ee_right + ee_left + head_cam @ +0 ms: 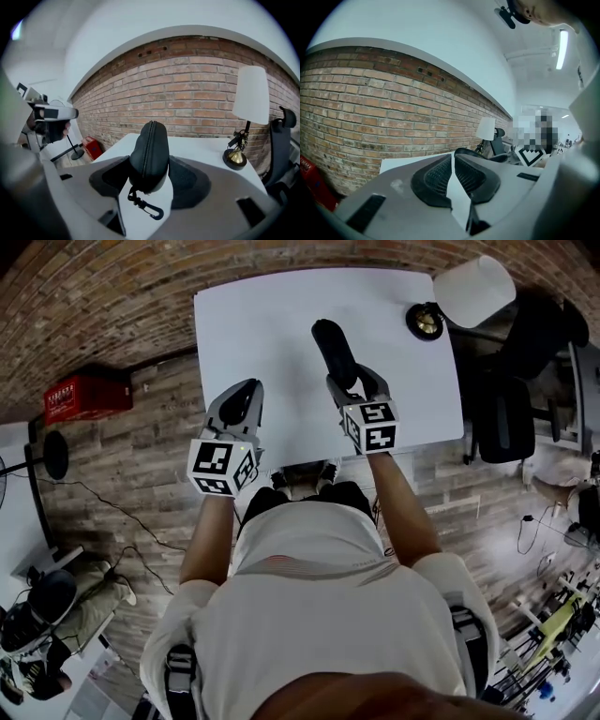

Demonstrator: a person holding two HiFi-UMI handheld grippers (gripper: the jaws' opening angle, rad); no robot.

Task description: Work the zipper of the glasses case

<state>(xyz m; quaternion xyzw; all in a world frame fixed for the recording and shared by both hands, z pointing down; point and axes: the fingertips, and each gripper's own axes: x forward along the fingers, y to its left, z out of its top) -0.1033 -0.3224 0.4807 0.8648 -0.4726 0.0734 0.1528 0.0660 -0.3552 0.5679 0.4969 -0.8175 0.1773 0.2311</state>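
The black glasses case is held up over the white table, with my right gripper shut on its near end. In the right gripper view the case stands upright between the two pads, and its zipper line faces the camera and runs up over the top. A small black clip dangles below it. My left gripper hovers at the table's near edge, left of the case. Its pads are shut together with nothing between them.
A lamp with a white shade and a brass base stands at the table's far right corner. A black office chair is to the right, a red crate on the floor to the left. A brick wall runs behind the table.
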